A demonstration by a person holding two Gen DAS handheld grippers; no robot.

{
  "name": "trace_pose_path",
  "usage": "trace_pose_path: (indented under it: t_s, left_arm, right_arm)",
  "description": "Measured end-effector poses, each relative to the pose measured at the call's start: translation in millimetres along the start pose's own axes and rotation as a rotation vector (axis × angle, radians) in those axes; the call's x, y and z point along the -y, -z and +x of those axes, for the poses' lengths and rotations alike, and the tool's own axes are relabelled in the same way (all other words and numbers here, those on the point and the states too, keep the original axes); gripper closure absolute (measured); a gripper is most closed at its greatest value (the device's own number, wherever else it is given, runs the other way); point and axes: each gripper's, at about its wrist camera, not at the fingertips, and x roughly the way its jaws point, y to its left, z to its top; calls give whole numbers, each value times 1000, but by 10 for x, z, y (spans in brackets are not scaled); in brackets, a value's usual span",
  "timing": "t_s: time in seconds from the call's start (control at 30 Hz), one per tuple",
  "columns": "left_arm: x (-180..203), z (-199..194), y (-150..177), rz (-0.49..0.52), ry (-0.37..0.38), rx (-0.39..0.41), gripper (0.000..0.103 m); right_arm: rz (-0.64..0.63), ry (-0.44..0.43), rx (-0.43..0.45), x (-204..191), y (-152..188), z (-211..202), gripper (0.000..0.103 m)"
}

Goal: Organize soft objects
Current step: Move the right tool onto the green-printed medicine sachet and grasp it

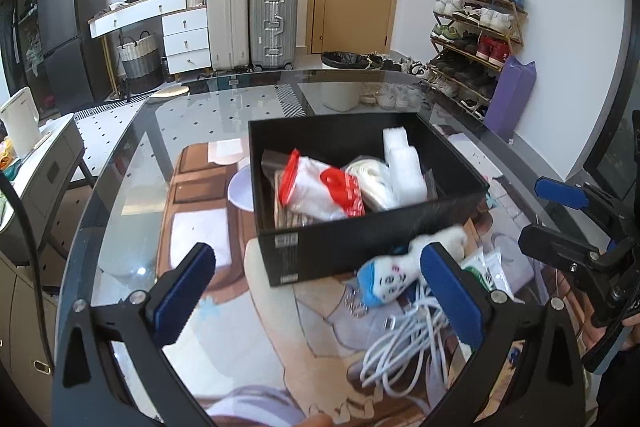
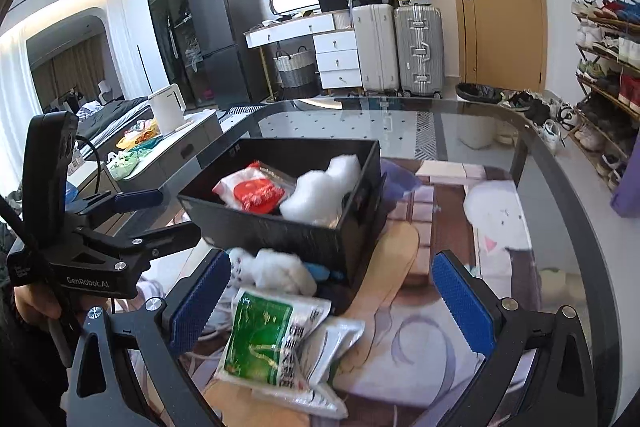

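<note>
The black box [image 1: 360,223] is sitting in the middle of the glass surface [image 1: 192,115], and it is already carrying a red-and-white bag [image 1: 320,191], a cream bundle [image 1: 370,183] and a white foam roll [image 1: 402,163] along its far side. In the right wrist view the same box [image 2: 288,227] is showing the red-and-white bag [image 2: 252,191] next to the foam roll [image 2: 320,191].

The left gripper [image 1: 320,291] is hovering just in front of the box's near wall, its fingers [image 1: 184,291] spread wide and holding nothing. Its other blue pad is sitting right beside a small blue-and-white plush toy [image 1: 384,279], which is lying against the near right corner of the box; whether pad and toy are touching, I cannot tell. Below the toy a tangle of white cable [image 1: 400,343] is lying on the surface toward the near edge.

The right gripper [image 2: 332,303] is also hanging open, fingers [image 2: 464,303] wide apart with nothing between the pads. Under it a green-and-white packet [image 2: 260,343] is resting on the surface on top of another white packet [image 2: 336,347], just in front of the box. The plush toy [image 2: 276,267] is showing here as a white fluffy lump pressed against the box's near wall. From the left wrist camera the right gripper [image 1: 560,223] is coming in from the right edge, prongs parted, beside the green-and-white packet [image 1: 488,271]
</note>
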Motion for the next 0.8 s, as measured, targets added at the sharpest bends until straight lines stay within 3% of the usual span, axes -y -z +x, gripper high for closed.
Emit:
trace_pose_path:
  t_s: [0.8]
  left_arm:
    - [44, -132, 368, 12, -17, -18, 0]
  right_arm:
    - [-46, -33, -96, -305, 355, -42, 1]
